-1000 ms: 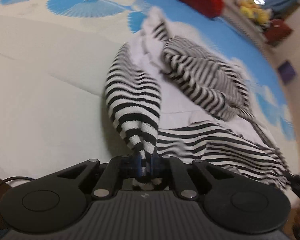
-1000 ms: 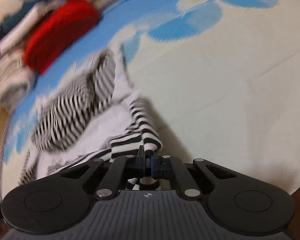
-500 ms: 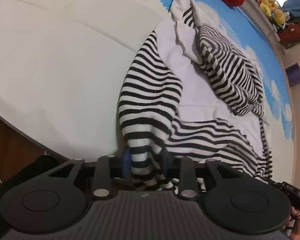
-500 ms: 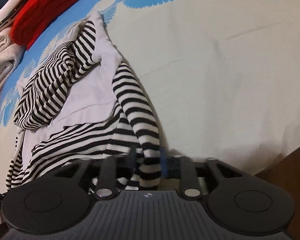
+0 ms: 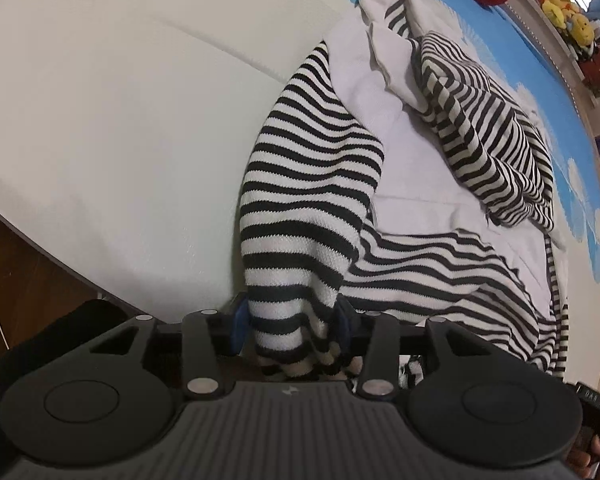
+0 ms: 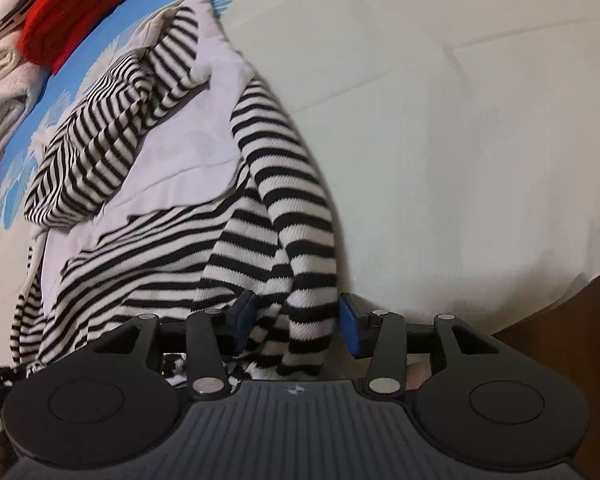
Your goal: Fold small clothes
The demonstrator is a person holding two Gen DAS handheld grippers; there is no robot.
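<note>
A black-and-white striped garment point(image 5: 312, 184) with white panels lies crumpled on the bed, its near end hanging over the bed's front edge. It also shows in the right wrist view point(image 6: 276, 200). My left gripper point(image 5: 290, 322) is open, with a striped fold lying loose between its blue pads. My right gripper point(image 6: 296, 320) is open too, its pads spread either side of another striped fold at the same near hem. Neither gripper pinches the cloth.
The bed has a cream sheet point(image 5: 120, 100) with a blue patterned area point(image 5: 540, 64) at the far side. A red knit item point(image 6: 72, 20) and folded pale clothes point(image 6: 0, 88) lie at the far edge. Brown wood point(image 5: 16, 276) shows below the mattress edge.
Both grippers were shut on the striped hem a second ago. They pulled it toward the bed's near edge, then opened and let it go.
</note>
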